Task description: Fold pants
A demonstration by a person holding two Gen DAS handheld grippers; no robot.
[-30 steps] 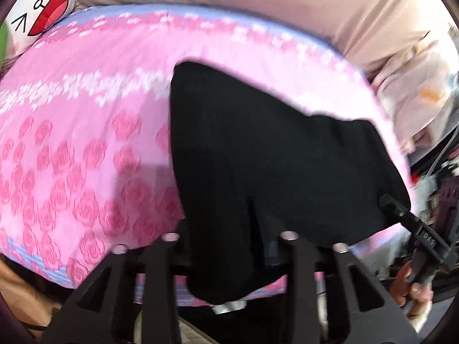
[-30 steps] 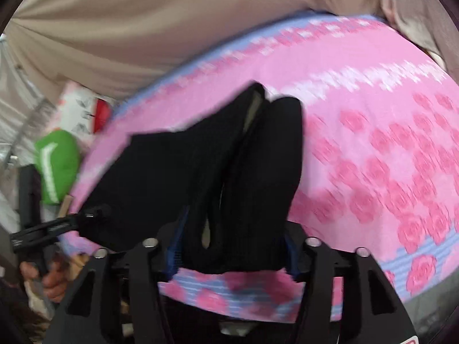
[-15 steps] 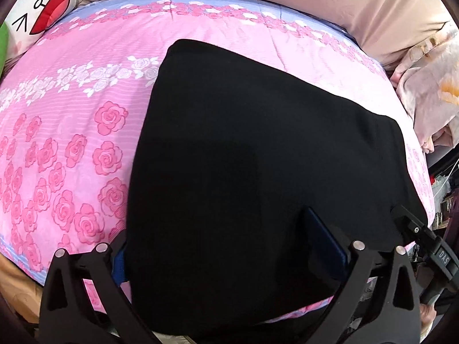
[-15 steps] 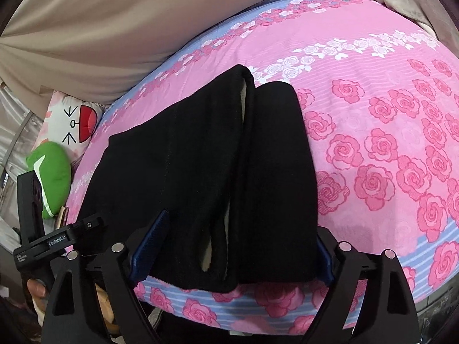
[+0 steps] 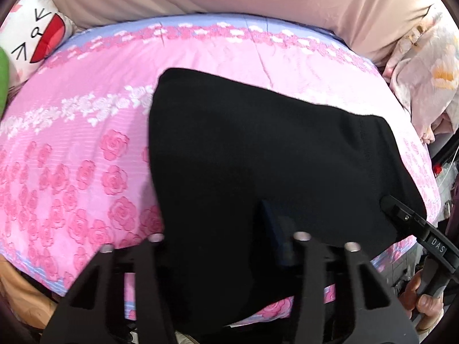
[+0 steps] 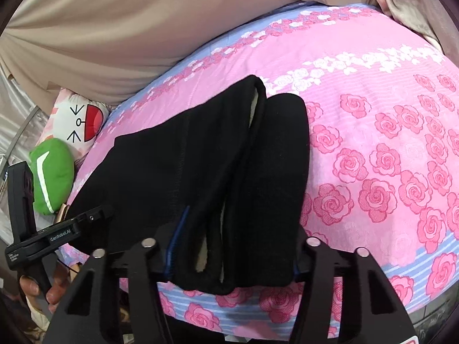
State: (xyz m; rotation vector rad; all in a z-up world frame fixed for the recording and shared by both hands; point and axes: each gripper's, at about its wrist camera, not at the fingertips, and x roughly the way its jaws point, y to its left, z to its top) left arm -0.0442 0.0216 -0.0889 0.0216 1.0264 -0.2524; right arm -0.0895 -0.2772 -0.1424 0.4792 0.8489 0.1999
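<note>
While I stood at its near edge, the bed in its pink rose cover filled both views, the black pants lying across it from my six o'clock toward twelve. My left tool had just been closing, its jaws clenched on the near edge of the cloth. My right tool, also just closing, gripped the two leg ends. A cartoon pillow lay at ten o'clock.
</note>
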